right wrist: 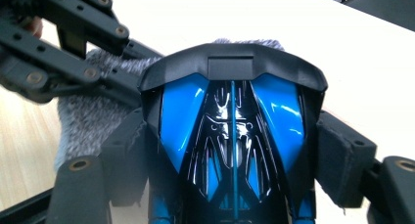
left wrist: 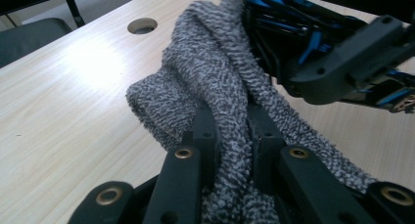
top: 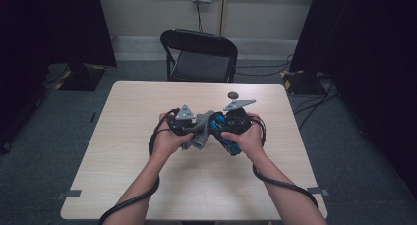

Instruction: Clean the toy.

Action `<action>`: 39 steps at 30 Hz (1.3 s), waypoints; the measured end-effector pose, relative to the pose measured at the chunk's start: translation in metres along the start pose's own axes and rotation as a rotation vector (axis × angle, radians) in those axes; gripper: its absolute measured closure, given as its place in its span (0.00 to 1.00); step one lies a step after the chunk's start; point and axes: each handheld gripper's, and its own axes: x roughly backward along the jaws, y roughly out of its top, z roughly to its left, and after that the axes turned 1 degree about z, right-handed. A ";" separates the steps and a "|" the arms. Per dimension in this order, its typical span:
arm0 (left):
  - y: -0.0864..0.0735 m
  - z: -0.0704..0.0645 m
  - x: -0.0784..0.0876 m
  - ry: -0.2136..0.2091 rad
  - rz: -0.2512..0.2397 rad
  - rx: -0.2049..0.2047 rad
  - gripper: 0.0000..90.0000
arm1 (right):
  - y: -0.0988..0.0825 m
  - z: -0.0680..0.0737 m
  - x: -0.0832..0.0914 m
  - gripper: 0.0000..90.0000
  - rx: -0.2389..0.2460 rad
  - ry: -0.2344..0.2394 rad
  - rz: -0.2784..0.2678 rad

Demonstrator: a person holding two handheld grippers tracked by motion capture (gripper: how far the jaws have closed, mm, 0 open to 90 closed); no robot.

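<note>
A: Status?
B: Wiping step, mid-table. My left gripper clamps the grey terry cloth; right gripper grips the glossy blue-black toy car shell. Next: rub cloth along shell, steady.

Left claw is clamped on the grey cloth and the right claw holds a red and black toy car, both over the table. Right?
Not quite. The toy car in the right claw is blue and black, not red, as the right gripper view shows. The left claw is clamped on the grey cloth, above the table.
</note>
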 end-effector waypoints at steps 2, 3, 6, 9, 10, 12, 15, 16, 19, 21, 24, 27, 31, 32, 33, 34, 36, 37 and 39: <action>0.001 -0.001 0.000 -0.003 0.006 -0.004 0.86 | 0.002 -0.001 0.000 0.29 -0.006 -0.001 -0.005; 0.001 -0.002 0.000 -0.008 0.007 -0.004 0.86 | 0.002 -0.001 0.000 0.29 -0.008 -0.003 -0.008; 0.000 -0.004 -0.002 -0.019 0.011 -0.006 0.86 | 0.005 -0.001 0.000 0.29 -0.008 -0.007 -0.014; -0.002 -0.008 -0.004 -0.032 0.022 -0.016 0.86 | 0.008 -0.001 0.001 0.29 -0.006 -0.011 -0.019; -0.002 -0.010 -0.006 -0.039 0.027 -0.019 0.86 | 0.010 -0.001 0.001 0.29 -0.007 -0.014 -0.018; -0.003 -0.014 -0.008 -0.049 0.032 -0.032 0.86 | 0.012 -0.002 0.002 0.29 -0.008 -0.018 -0.024; -0.005 -0.022 -0.014 -0.067 0.048 -0.055 0.86 | 0.014 -0.003 0.002 0.29 -0.013 -0.024 -0.027; -0.005 -0.024 -0.015 -0.074 0.049 -0.058 0.86 | 0.015 -0.003 0.002 0.29 -0.018 -0.024 -0.027; -0.006 -0.030 -0.020 -0.095 0.052 -0.066 0.86 | 0.016 -0.005 0.001 0.29 -0.025 -0.035 -0.026; -0.007 -0.033 -0.023 -0.104 0.058 -0.074 0.86 | 0.015 -0.007 0.000 0.29 -0.030 -0.036 -0.027; -0.007 -0.037 -0.025 -0.113 0.066 -0.091 0.86 | 0.015 -0.009 0.000 0.29 -0.042 -0.035 -0.031; -0.007 -0.041 -0.028 -0.123 0.074 -0.104 0.86 | 0.016 -0.010 0.000 0.29 -0.040 -0.039 -0.030; -0.006 -0.046 -0.030 -0.142 0.086 -0.123 0.86 | 0.017 -0.011 0.001 0.29 -0.044 -0.043 -0.032; -0.005 -0.047 -0.030 -0.147 0.088 -0.127 0.86 | 0.017 -0.012 0.001 0.29 -0.045 -0.045 -0.033; -0.005 -0.049 -0.030 -0.150 0.087 -0.131 0.86 | 0.018 -0.012 0.002 0.29 -0.046 -0.048 -0.034; -0.005 -0.049 -0.030 -0.150 0.087 -0.131 0.86 | 0.018 -0.013 0.002 0.29 -0.046 -0.045 -0.036; -0.006 -0.051 -0.031 -0.164 0.085 -0.137 0.86 | 0.019 -0.014 0.003 0.29 -0.048 -0.049 -0.037; -0.006 -0.051 -0.032 -0.165 0.088 -0.138 0.86 | 0.019 -0.014 0.003 0.29 -0.049 -0.047 -0.037; -0.007 -0.052 -0.033 -0.170 0.088 -0.140 0.86 | 0.020 -0.015 0.003 0.29 -0.050 -0.048 -0.036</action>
